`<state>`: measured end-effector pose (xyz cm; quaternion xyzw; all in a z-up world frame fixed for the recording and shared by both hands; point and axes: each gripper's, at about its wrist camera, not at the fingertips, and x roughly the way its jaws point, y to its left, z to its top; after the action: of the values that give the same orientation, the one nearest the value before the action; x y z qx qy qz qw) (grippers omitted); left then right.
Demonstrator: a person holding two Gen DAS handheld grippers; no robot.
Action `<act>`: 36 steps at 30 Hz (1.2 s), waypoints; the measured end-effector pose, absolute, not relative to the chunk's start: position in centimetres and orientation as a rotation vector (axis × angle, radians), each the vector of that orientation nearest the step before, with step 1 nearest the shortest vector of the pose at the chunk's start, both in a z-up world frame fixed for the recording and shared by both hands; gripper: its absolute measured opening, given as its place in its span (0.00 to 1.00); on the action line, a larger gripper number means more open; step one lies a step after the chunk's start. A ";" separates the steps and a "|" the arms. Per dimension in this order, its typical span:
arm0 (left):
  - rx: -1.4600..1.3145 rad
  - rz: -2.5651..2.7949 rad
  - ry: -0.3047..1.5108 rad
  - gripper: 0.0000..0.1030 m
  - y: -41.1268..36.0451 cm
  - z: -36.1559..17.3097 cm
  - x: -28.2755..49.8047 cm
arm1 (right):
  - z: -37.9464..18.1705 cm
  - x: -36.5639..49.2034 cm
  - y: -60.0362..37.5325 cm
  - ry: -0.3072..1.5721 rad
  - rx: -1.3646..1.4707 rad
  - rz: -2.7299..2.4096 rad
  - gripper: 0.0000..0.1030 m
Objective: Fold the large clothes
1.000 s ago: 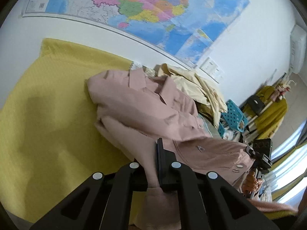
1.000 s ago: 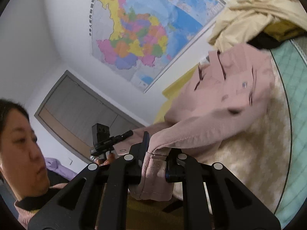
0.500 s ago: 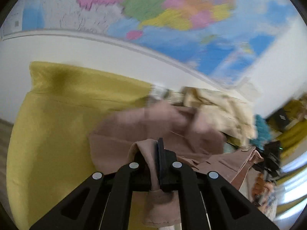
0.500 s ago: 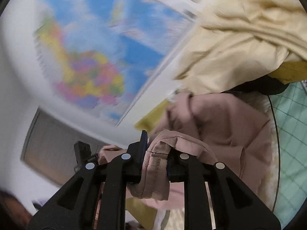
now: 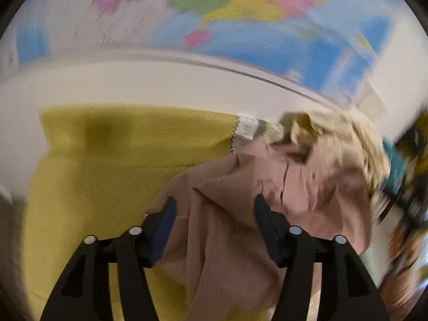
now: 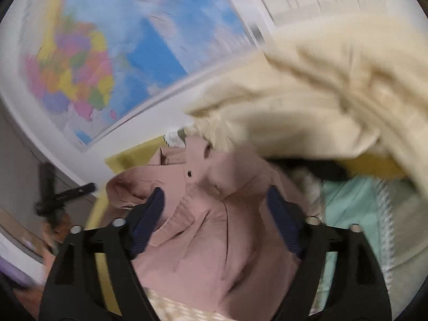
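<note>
Wall map (image 5: 214, 21), blurred, fills the top of both views, w/ white wall under it. Yellow cover (image 5: 107, 165) spreads over the surface up to the wall edge; its far edge runs along the wall in the left wrist view. Cream garment (image 6: 307, 93) is heaped at the far right end of the surface, against the wall. Mint quilted cloth (image 6: 347, 206) lies under and just beside that heap, right wrist view.

Pink jacket (image 5: 240, 227) lies crumpled on the surface, partly on the yellow cover, its far part touching the cream heap; one snap (image 6: 189, 173) shows near the collar.

Left gripper (image 5: 214, 208): jaws wide apart, pink fabric bunched between the pads but not pinched. Right gripper (image 6: 214, 200): also wide, pads either side of the jacket folds, no grip on it. Whether either set of pads touches the cloth: can't tell, too blurred.
</note>
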<state>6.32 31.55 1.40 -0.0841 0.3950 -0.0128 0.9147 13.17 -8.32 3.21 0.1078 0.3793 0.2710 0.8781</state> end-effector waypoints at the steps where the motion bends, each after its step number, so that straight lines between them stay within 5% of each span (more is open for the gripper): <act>1: -0.126 -0.045 0.804 0.62 30.6 1.5 5.7 | 3.8 12.1 -7.8 0.749 0.181 0.577 0.80; 9: 0.257 -0.018 0.863 0.69 22.8 -3.0 7.7 | -1.8 10.2 2.6 0.873 -0.155 0.762 0.77; 11: 0.299 0.012 0.878 0.51 22.3 -4.1 9.1 | -3.8 10.9 4.3 0.910 -0.199 0.760 0.65; 12: 0.321 0.034 0.885 0.36 22.3 -4.6 9.9 | -4.6 11.5 4.9 0.923 -0.213 0.747 0.53; 13: 0.322 0.069 0.890 0.13 22.7 -4.7 10.7 | -5.1 12.2 5.3 0.939 -0.215 0.741 0.32; 14: 0.288 0.077 0.900 0.02 23.3 -4.5 11.3 | -5.2 12.5 5.4 0.951 -0.203 0.750 0.18; 15: 0.250 0.073 0.900 0.02 23.9 -4.1 11.7 | -5.2 13.2 5.5 0.961 -0.192 0.754 0.09; 23: 0.070 0.077 0.819 0.04 27.4 -0.3 12.8 | 1.6 17.2 5.3 0.762 -0.089 0.710 0.08; 27: 0.109 0.086 0.827 0.38 26.5 -1.2 12.4 | -1.8 20.7 8.3 0.895 -0.147 0.670 0.09; 32: 0.201 0.091 0.870 0.61 25.5 -3.7 11.5 | -5.8 21.7 8.5 1.011 -0.161 0.651 0.37; 34: 0.219 0.093 0.875 0.66 25.8 -4.4 10.9 | -4.8 20.6 7.6 0.985 -0.143 0.678 0.68; 36: 0.222 0.105 0.875 0.68 26.4 -4.7 10.3 | -2.3 18.2 5.2 0.889 -0.130 0.698 0.71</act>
<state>10.31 26.40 -4.68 0.1070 0.4225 0.0506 0.8986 18.15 5.22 -2.27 -0.0614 0.4209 0.3303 0.8426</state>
